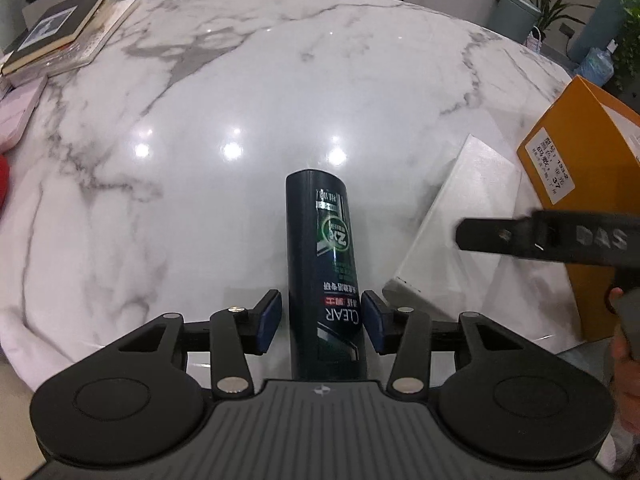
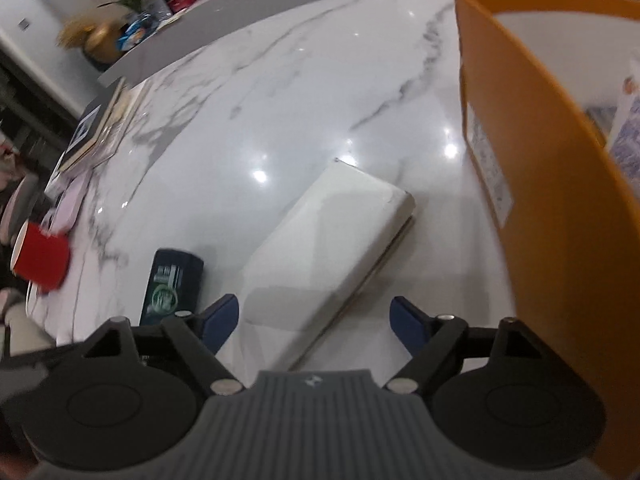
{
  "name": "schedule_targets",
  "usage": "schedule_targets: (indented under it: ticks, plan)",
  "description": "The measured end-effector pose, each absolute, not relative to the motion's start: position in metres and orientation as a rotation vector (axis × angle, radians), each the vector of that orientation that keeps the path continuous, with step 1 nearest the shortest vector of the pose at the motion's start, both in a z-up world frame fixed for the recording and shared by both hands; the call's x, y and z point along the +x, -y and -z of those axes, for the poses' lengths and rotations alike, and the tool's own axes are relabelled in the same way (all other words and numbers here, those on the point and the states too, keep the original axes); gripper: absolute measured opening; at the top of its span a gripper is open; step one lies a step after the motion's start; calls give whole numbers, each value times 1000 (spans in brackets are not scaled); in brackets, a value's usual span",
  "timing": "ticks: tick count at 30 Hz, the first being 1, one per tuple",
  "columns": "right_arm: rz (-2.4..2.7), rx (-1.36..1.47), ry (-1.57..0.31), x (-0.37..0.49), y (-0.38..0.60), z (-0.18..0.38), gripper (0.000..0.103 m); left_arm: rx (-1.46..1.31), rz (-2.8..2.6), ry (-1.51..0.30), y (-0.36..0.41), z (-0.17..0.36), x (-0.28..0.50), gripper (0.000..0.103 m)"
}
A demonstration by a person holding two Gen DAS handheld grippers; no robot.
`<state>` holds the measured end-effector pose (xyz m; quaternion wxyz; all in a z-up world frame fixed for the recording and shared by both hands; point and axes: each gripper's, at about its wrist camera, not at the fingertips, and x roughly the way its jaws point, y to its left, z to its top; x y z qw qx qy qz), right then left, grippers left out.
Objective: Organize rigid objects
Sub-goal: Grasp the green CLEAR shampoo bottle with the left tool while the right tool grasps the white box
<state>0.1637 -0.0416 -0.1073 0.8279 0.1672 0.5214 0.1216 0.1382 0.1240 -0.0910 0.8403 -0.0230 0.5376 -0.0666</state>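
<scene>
My left gripper (image 1: 322,322) has its jaws parted around the dark teal plastic shampoo bottle (image 1: 325,264), blue pads just off its sides, not pressing (the bottle lies flat on the white marble counter (image 1: 224,112)). My right gripper (image 2: 314,322) stands with jaws wide apart, empty, over the near end of a flat white rectangular box (image 2: 328,240). At two o'clock from that box rises an orange cardboard box (image 2: 560,200); at nine o'clock sits a red cup (image 2: 42,258).

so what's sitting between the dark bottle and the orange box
A flat white box lies between the bottle and the orange box, clearest in the right wrist view.
</scene>
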Motion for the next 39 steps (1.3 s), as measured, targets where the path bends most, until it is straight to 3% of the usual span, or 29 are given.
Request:
schedule_targets:
  ticks: [6, 11, 15, 25, 33, 39]
  plan:
    - [-289, 243, -1074, 171, 9, 109, 97, -44, 148, -1124, -128, 92, 147, 54]
    - [-307, 91, -1036, 174, -14, 112, 97, -29, 140, -1120, -134, 93, 150, 53]
    - [-338, 53, -1030, 175, -16, 112, 94, 28, 144, -1111, -129, 94, 148, 54]
    - [-466, -5, -1082, 157, 13, 105, 76, 67, 132, -1130, -124, 94, 139, 58]
    - [-635, -191, -1116, 125, 10, 103, 74, 31, 115, -1077, -126, 95, 136, 65]
    - [-510, -88, -1061, 130, 13, 109, 83, 38, 87, -1042, -122, 97, 138, 71]
